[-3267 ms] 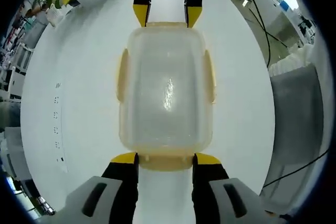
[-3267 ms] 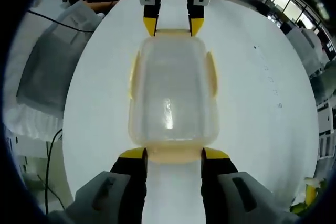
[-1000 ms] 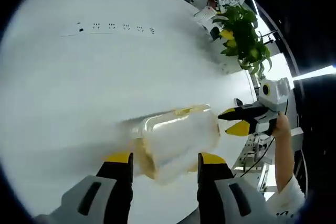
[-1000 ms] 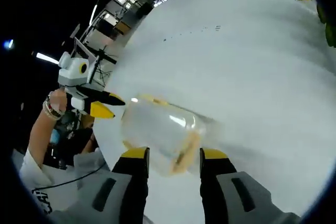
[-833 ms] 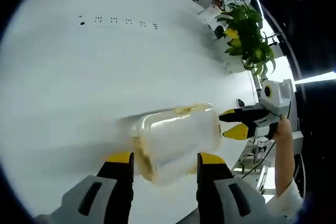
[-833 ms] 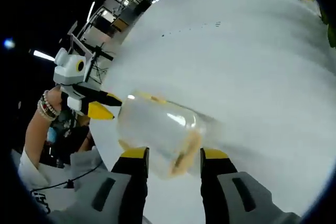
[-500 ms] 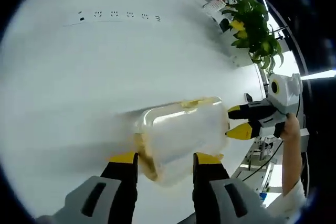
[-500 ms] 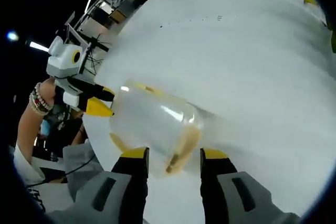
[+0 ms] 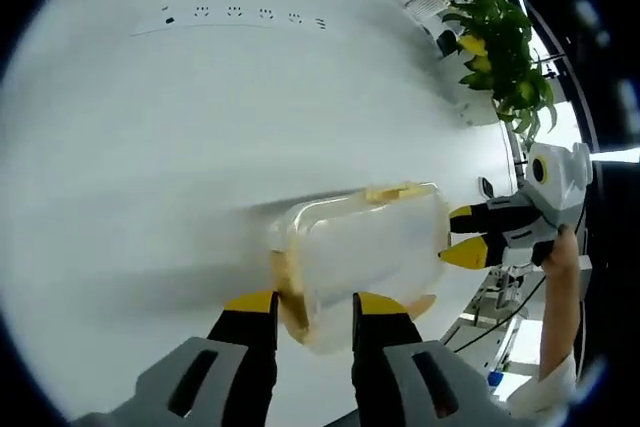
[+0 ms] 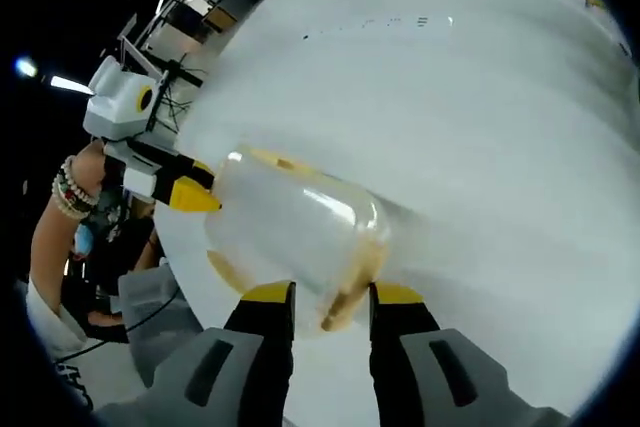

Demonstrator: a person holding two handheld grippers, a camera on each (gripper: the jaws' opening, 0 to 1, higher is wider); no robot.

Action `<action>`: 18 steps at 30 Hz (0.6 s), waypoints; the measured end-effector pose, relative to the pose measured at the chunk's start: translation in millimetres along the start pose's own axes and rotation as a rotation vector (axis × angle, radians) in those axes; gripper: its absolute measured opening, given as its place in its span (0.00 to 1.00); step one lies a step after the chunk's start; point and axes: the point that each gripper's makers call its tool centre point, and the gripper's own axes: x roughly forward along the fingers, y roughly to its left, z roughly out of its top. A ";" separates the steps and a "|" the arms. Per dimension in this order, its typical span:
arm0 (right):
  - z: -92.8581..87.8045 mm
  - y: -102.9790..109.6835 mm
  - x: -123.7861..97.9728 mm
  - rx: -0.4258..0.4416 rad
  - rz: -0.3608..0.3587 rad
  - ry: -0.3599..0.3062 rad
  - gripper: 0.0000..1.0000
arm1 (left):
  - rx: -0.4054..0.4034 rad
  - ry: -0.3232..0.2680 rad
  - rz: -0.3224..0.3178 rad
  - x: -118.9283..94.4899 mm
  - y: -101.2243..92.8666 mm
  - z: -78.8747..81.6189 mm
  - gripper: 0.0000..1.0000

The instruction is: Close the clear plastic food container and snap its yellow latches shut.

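The clear plastic container (image 9: 365,247) lies on the white table (image 9: 150,147), with its lid on and yellow latches along its sides. In the left gripper view, my left gripper (image 9: 313,305) has its jaws drawn in around the near end, pinching the yellow end latch (image 9: 290,292). At the far end, my right gripper (image 9: 462,237) touches the container with its yellow tips. In the right gripper view, the container (image 10: 290,222) runs away from my right gripper (image 10: 332,295), whose jaws squeeze the near end latch (image 10: 345,292). My left gripper (image 10: 185,192) sits at the other end.
A leafy plant (image 9: 500,47) stands at the table's far edge, and a row of small dark marks (image 9: 240,15) runs across the tabletop. A person's hand (image 9: 555,247) holds the right gripper. A braceleted wrist (image 10: 65,197) holds the left one. Desks and cables lie beyond the table.
Since 3.3 s ago both views have rolled and swung aside. Over the last second, both pairs of jaws have narrowed onto the container's ends.
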 end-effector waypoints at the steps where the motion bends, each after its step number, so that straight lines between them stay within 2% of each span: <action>1: 0.6 -0.8 0.1 0.004 0.001 -0.001 0.25 | 0.002 0.000 -0.002 0.1 0.3 0.0 0.21; 11: 5.4 -3.8 2.3 0.018 0.009 -0.008 0.24 | -0.052 0.016 -0.004 0.7 0.9 -2.2 0.18; 18: -0.4 2.8 3.5 0.013 0.002 0.008 0.23 | -0.075 0.018 -0.016 1.4 1.1 -3.0 0.17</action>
